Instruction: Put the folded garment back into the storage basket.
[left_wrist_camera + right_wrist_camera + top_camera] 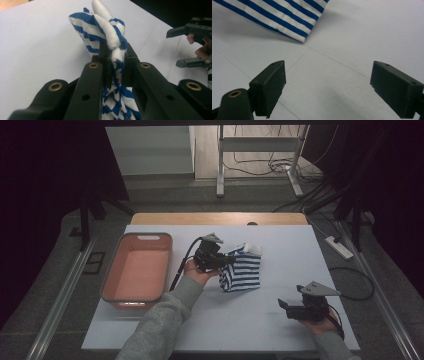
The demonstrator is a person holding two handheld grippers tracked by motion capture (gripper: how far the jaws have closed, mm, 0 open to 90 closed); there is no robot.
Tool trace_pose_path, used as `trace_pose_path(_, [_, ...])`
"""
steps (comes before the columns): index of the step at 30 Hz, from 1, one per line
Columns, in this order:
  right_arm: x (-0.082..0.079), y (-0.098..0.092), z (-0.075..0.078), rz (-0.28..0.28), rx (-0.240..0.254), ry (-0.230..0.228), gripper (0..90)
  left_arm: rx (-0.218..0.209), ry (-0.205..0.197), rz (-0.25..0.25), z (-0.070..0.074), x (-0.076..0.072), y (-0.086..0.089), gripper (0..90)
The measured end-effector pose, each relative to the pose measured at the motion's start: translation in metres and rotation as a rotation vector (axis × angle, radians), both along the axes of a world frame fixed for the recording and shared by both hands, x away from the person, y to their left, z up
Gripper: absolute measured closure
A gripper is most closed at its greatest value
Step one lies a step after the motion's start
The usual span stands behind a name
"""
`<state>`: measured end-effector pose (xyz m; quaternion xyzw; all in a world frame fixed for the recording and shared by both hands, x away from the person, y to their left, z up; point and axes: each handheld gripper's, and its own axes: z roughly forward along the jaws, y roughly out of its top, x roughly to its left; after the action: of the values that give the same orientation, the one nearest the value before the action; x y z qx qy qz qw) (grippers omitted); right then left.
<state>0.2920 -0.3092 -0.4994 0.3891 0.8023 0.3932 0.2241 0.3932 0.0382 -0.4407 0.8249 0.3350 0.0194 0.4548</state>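
Near the table's middle, the left gripper pinches the striped cloth firmly — best lifted slowly, clear of the pink tub — while the right gripper waits open.

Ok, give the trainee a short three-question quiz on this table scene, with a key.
1. True or false: the left tool is clamped on the blue-and-white striped cloth.
2. Which stands open: A the left tool, B the right tool?
3. What lies on the white table, beside the left forearm, on the side away from the cloth?

Key: 1 true. 2 B; nothing sits between its jaws. 3 The pink rectangular plastic basin.
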Motion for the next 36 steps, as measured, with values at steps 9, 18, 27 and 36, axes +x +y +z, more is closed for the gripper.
trace_pose_path(9, [0.0,0.001,0.0,-0.003,-0.006,0.0,13.8,-0.017,-0.017,0.009,0.011,-0.006,0.012,81.9])
trace_pose_path(18, [0.0,0.0,0.0,-0.007,-0.004,-0.002,13.9,-0.003,-0.02,0.01,0.015,-0.007,0.013,81.9])
trace_pose_path(27, [0.0,0.0,0.0,-0.007,-0.002,-0.004,13.9,0.011,-0.035,0.012,0.026,-0.01,0.017,81.8])
trace_pose_path(36, [0.0,0.001,0.001,-0.003,0.001,-0.012,14.0,0.006,-0.041,0.013,0.032,-0.013,0.024,81.8])
